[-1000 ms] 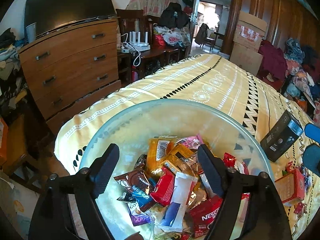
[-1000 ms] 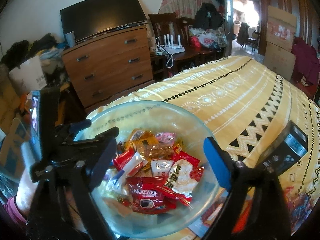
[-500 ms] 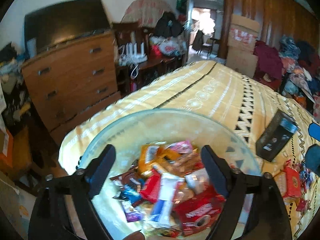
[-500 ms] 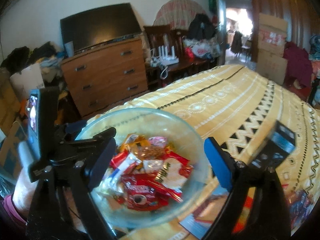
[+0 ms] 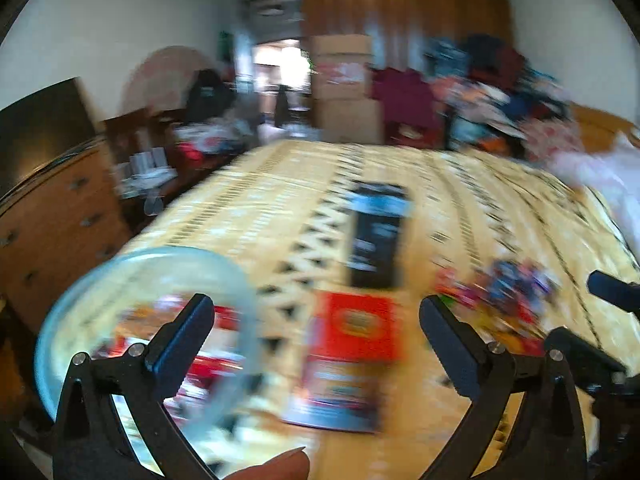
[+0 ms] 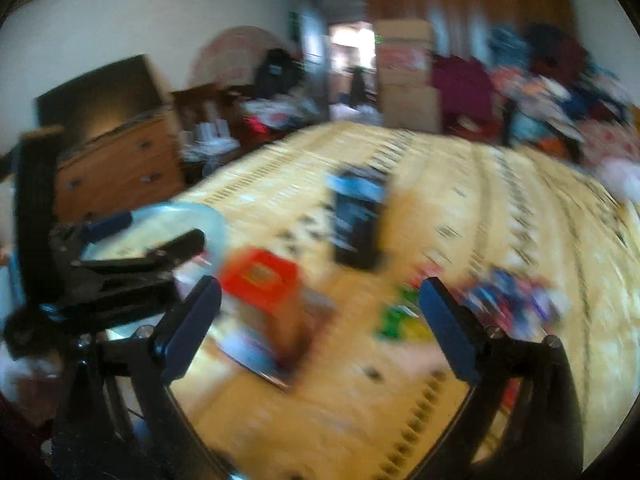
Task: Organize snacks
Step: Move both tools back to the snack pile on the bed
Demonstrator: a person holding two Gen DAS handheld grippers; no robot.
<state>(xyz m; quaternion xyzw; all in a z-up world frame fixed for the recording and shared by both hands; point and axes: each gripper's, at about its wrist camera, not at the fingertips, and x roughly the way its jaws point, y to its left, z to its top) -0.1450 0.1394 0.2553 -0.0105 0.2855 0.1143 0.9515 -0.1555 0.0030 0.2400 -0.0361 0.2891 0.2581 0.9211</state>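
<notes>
The bed [image 5: 460, 208], spread with a yellow patterned cover, now fills both views, which have been swung away from the glass bowl [image 5: 80, 292]; that bowl, holding wrapped snacks, is left at the bed's near left edge. A black box [image 5: 376, 236] lies mid-bed, with a red box [image 5: 356, 332] just in front of it, and a loose pile of snack packets [image 5: 508, 292] is seen to the right. The left claw [image 5: 316, 340] and right claw [image 6: 320, 320] have just been opened wide; nothing is held in either. A fresh pickup from the loose pile is judged to be next.
</notes>
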